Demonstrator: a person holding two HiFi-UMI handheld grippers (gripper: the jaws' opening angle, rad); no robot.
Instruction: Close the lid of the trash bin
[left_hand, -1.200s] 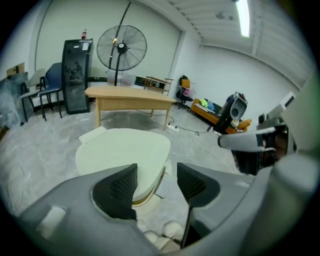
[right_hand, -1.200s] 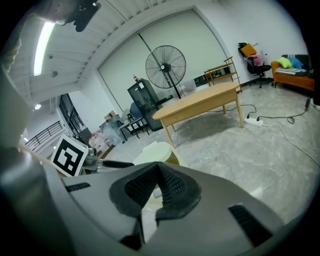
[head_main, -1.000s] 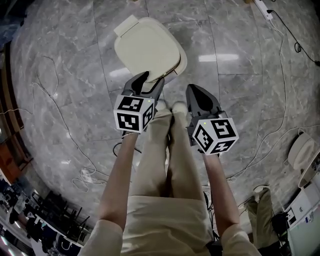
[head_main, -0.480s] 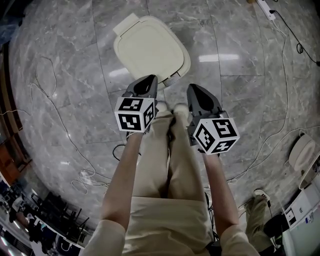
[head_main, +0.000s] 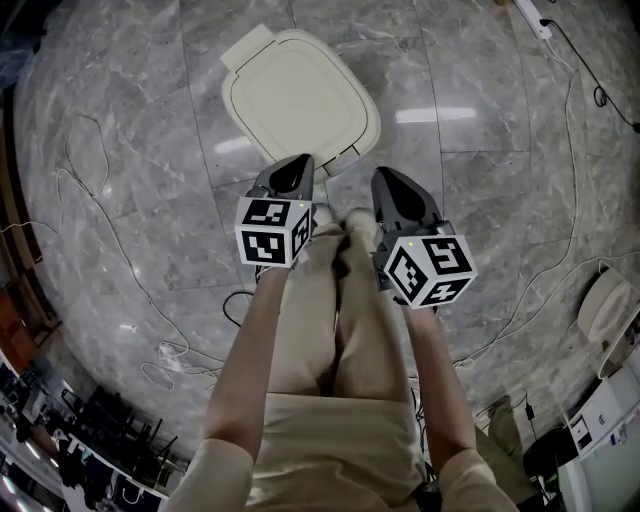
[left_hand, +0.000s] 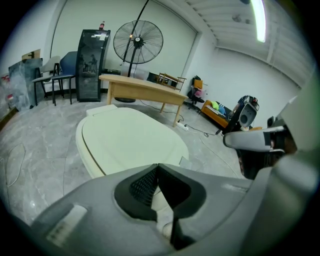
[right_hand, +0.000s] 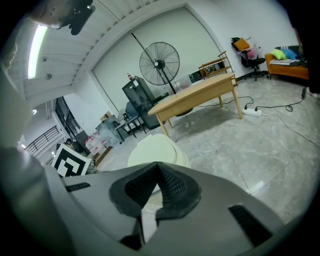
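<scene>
Cream plastic lid (head_main: 300, 95) of the trash bin (head_main: 345, 157), lying flat or very nearly flat on the bin's body, which stands on the grey marble floor (head_main: 480, 200) ahead of my feet. Its long axis runs from the hinge tab (head_main: 250, 45) at the far left to the front edge at the near right. My left gripper (head_main: 298, 162), jaws pressed together with nothing between them, points down at that front edge and is the nearer of the two; whether it touches I cannot tell. My right gripper (head_main: 385, 180), likewise closed and empty, hangs just beside the lid's near corner, over the floor. Any last downward press would, I judge, fall to the left.
</scene>
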